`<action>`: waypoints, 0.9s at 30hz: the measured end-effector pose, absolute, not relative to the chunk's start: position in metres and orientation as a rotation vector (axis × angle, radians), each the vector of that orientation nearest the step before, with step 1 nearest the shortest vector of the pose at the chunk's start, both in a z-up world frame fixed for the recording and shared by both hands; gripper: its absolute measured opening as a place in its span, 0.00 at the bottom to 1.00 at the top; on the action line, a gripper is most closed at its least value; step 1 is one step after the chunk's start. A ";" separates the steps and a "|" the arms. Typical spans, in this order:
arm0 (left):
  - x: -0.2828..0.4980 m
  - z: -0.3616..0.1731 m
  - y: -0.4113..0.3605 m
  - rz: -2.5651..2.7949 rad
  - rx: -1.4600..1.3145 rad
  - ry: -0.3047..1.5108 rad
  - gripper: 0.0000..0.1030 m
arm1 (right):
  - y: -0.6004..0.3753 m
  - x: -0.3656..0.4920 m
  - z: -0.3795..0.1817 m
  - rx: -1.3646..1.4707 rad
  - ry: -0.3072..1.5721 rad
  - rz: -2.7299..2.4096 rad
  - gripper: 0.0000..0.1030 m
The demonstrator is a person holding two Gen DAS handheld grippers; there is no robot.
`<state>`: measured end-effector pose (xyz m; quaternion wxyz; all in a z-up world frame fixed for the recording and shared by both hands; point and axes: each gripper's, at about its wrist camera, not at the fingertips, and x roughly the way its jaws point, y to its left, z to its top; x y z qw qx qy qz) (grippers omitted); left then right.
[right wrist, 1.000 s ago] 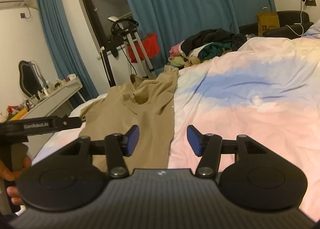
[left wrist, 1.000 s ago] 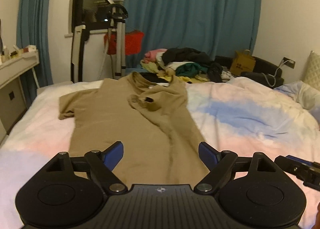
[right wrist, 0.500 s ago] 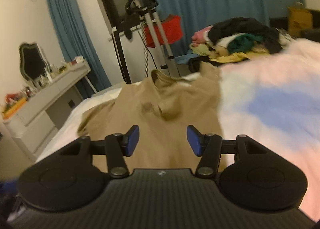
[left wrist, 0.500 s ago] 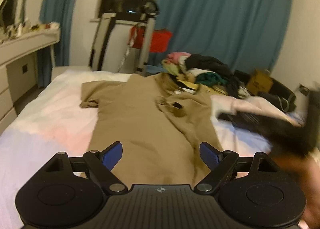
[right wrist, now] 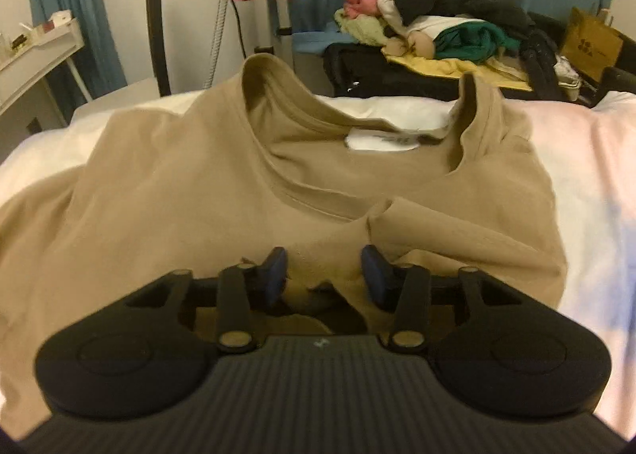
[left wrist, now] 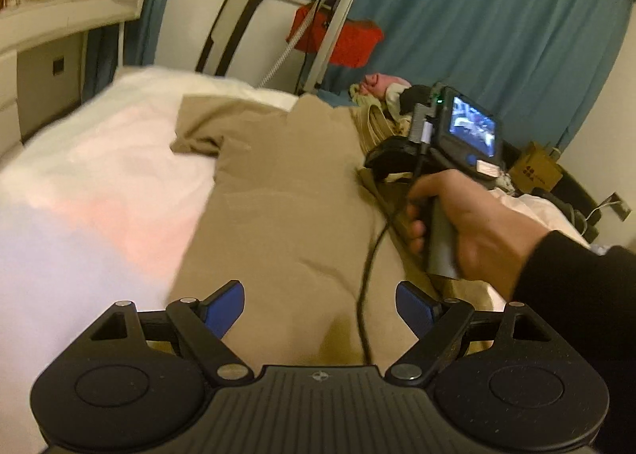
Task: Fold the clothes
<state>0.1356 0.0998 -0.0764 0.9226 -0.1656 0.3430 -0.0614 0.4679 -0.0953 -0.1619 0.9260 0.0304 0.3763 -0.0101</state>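
Tan T-shirt [right wrist: 222, 184] lies on the bed [left wrist: 99, 192] before blue curtains [left wrist: 497, 37]; both claws gape apart.

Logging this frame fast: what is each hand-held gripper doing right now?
Left hand-held gripper: open, holding nothing, above the tan T-shirt.
Right hand-held gripper: open, fingers straddling a fold of the shirt near the collar, not clamped.

L hand-held gripper [left wrist: 320, 305] spread wide — R hand-held gripper [right wrist: 324, 275] part-closed, low.
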 end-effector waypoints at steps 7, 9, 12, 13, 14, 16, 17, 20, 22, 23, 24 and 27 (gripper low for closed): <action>0.140 -0.080 0.098 -0.105 -0.381 0.706 0.82 | -0.099 0.459 -0.121 0.084 0.574 0.006 0.08; 0.140 -0.078 0.099 -0.098 -0.380 0.697 0.82 | -0.102 0.462 -0.112 0.082 0.533 0.008 0.08; 0.142 -0.077 0.099 -0.077 -0.366 0.691 0.82 | -0.105 0.471 -0.113 0.068 0.521 -0.022 0.08; 0.142 -0.077 0.099 -0.068 -0.362 0.692 0.82 | -0.105 0.474 -0.116 0.057 0.520 -0.028 0.08; 0.142 -0.076 0.099 -0.063 -0.355 0.692 0.82 | -0.104 0.478 -0.120 0.044 0.526 -0.027 0.09; 0.142 -0.075 0.099 -0.060 -0.332 0.688 0.82 | -0.104 0.481 -0.126 0.027 0.537 -0.012 0.11; 0.142 -0.074 0.099 -0.061 -0.314 0.684 0.82 | -0.104 0.480 -0.128 0.026 0.540 -0.004 0.11; 0.141 -0.069 0.102 -0.056 -0.268 0.651 0.82 | -0.106 0.467 -0.125 0.054 0.541 0.022 0.35; 0.141 -0.066 0.104 -0.038 -0.244 0.634 0.82 | -0.106 0.445 -0.115 0.058 0.517 0.050 0.61; 0.140 -0.064 0.104 -0.030 -0.234 0.627 0.82 | -0.107 0.431 -0.108 0.061 0.503 0.065 0.62; 0.138 -0.062 0.103 -0.033 -0.223 0.620 0.82 | -0.108 0.416 -0.101 0.065 0.493 0.078 0.62; 0.131 -0.056 0.100 -0.048 -0.196 0.603 0.82 | -0.113 0.363 -0.080 0.077 0.483 0.106 0.62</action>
